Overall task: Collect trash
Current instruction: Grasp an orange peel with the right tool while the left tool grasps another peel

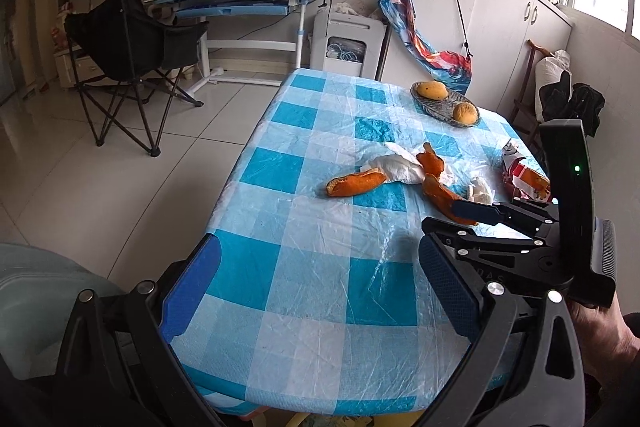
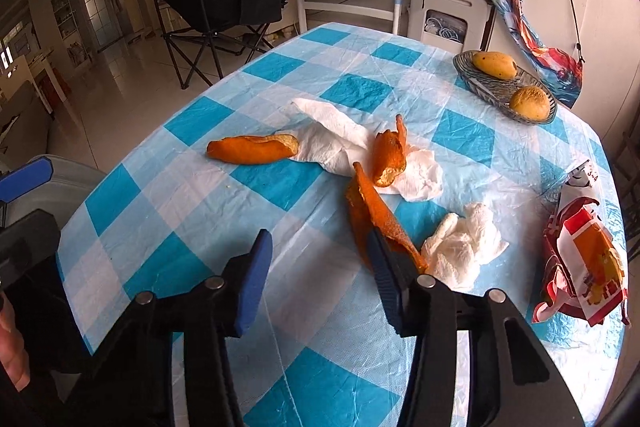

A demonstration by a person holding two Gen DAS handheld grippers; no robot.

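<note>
The right gripper's (image 2: 318, 259) right finger (image 2: 384, 267) is covering the near end of an orange peel strip (image 2: 368, 211). Right of it, the snack wrapper's (image 2: 580, 259) print is staying too small to read.

Both wrist views downward, sharing table (image 1: 320, 267)

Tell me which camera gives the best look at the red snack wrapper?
The right wrist view: the red snack wrapper lies crumpled and nearly whole at the table's right edge. In the left wrist view the wrapper is farther off and partly hidden behind the right tool.
</note>
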